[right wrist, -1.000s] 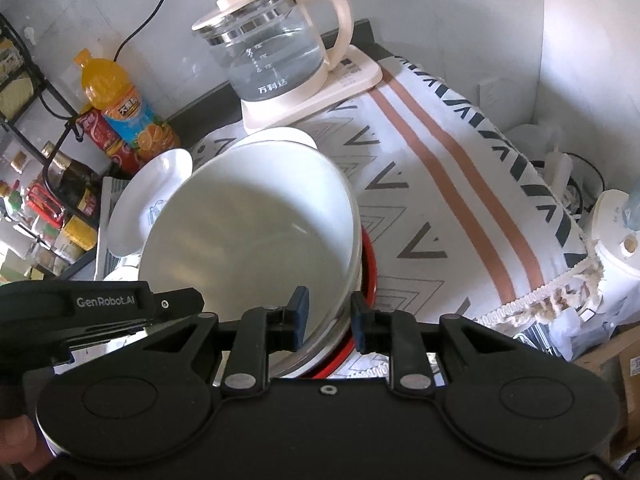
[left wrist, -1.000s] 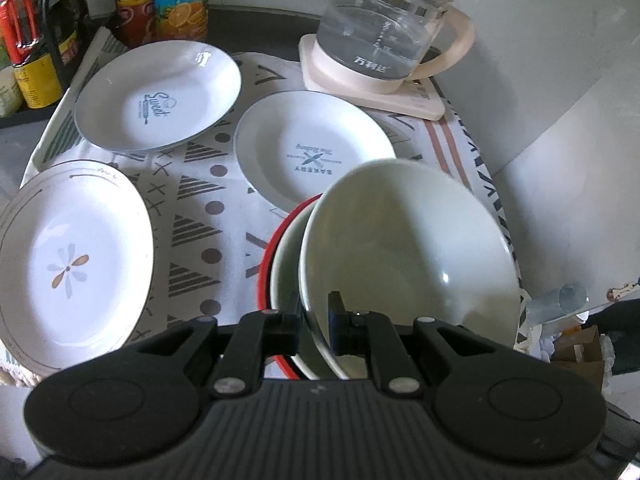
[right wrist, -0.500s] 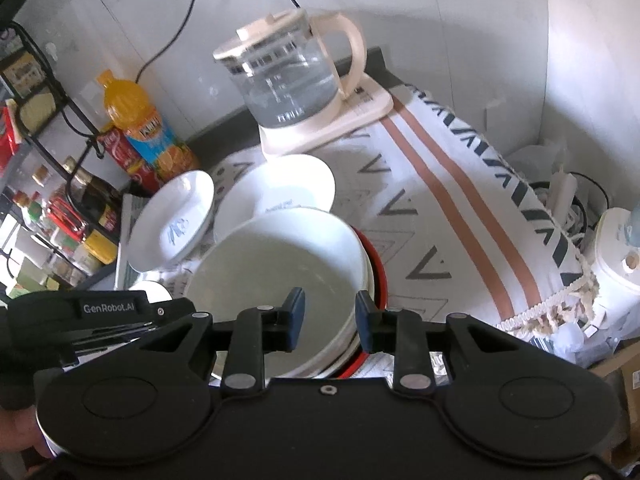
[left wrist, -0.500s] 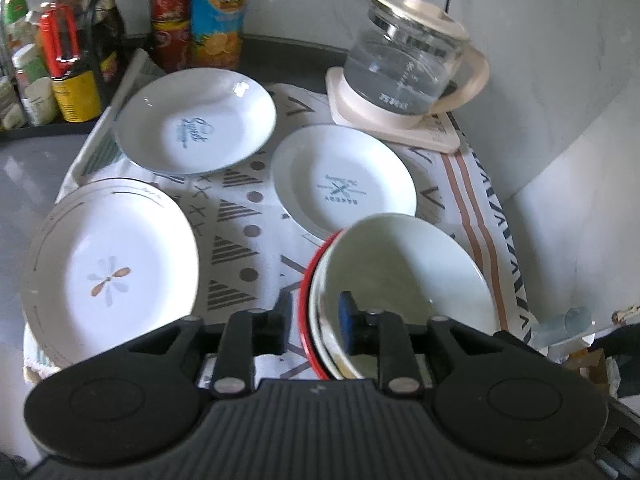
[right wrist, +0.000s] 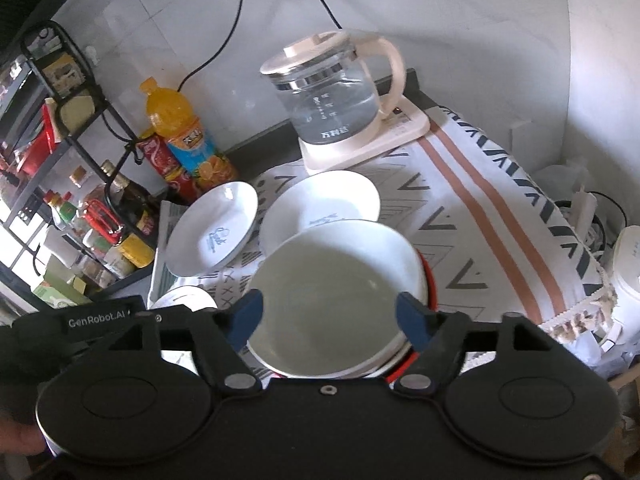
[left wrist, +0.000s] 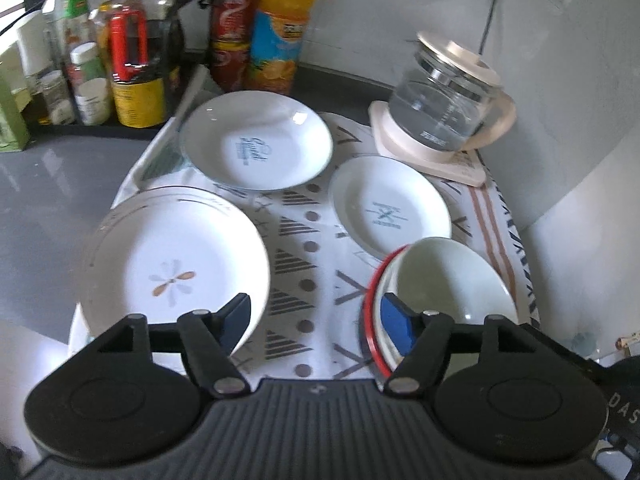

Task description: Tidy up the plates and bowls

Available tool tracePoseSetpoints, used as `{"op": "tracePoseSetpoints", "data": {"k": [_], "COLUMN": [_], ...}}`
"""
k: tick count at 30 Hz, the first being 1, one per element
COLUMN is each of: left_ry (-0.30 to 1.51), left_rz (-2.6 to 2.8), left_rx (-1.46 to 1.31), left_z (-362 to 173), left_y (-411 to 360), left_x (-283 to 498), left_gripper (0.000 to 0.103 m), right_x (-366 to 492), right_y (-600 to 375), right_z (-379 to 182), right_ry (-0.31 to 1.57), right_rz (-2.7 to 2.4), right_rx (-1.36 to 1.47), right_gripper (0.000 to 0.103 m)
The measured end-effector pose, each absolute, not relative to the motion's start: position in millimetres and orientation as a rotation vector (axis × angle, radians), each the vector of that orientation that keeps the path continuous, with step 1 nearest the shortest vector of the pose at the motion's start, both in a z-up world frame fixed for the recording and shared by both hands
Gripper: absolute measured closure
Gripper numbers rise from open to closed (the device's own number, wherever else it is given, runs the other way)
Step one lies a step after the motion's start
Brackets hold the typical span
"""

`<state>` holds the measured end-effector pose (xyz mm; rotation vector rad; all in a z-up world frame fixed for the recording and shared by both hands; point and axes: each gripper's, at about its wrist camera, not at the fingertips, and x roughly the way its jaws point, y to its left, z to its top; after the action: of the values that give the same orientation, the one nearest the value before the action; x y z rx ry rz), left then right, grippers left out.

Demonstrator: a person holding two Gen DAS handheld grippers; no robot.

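Bowl stack (right wrist: 340,296): pale bowl nested on top, a red-rimmed dish (left wrist: 370,320) at the bottom; lower centre of the right wrist view, lower right of the left wrist view, resting on the patterned cloth (left wrist: 304,240).

Plates, each lying flat and apart:
- flower-motif plate (left wrist: 176,264), left of centre in the left wrist view;
- blue-script plate (left wrist: 256,140), upper centre;
- crossed-mark plate (left wrist: 390,208), just above the bowl stack.

Left tool (left wrist: 316,320): jaws wide, having just been opening, nothing between them.

Right tool (right wrist: 332,318): jaws wide, having just been opening, clear of the top bowl's rim.

Glass kettle (right wrist: 332,96) on its base, upper centre. Orange drink bottle (right wrist: 180,128), upper left. Worktop (left wrist: 52,200), grey, at left.
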<state>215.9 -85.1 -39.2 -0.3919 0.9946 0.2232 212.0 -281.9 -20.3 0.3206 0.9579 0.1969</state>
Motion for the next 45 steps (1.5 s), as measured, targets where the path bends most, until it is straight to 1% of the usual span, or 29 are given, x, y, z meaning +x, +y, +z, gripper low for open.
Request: {"op": "tracePoseSetpoints", "data": {"k": [2, 4, 7, 9, 10, 11, 15, 27, 32, 45], "left_ry": [0.992, 0.985, 0.976, 0.969, 0.968, 0.967, 0.961, 1.018, 1.047, 1.032], "left_rz": [0.238, 0.250, 0.270, 0.283, 0.289, 0.298, 0.336, 0.340, 0.307, 0.248], "left_rx": [-0.399, -0.405, -0.411, -0.416, -0.415, -0.415, -0.427, -0.447, -0.437, -0.396], "left_z": [-38, -38, -37, -35, -35, -35, -33, -54, -62, -69], "left_y": [-77, -68, -55, -47, -42, -38, -18, 42, 65, 116], "left_x": [211, 205, 195, 187, 184, 180, 167, 150, 154, 188], "left_gripper": [0.032, 0.027, 0.023, 0.020, 0.017, 0.016, 0.016, 0.016, 0.016, 0.017], "right_x": [210, 209, 206, 204, 203, 202, 197, 190, 196, 219], "right_y": [-275, -267, -252, -241, -236, -231, -208, -145, -124, -77], "right_z": [-20, -20, -21, -22, -22, -23, -24, -32, -44, -63], "right_ry": [0.955, 0.955, 0.951, 0.953, 0.954, 0.953, 0.953, 1.015, 1.032, 1.014], "right_rz": [0.213, 0.230, 0.265, 0.286, 0.294, 0.301, 0.344, 0.420, 0.408, 0.374], "right_rx": [0.323, 0.323, 0.309, 0.307, 0.305, 0.302, 0.276, 0.110, 0.089, 0.065], "right_gripper": [0.026, 0.023, 0.019, 0.014, 0.013, 0.013, 0.010, 0.010, 0.010, 0.011]}}
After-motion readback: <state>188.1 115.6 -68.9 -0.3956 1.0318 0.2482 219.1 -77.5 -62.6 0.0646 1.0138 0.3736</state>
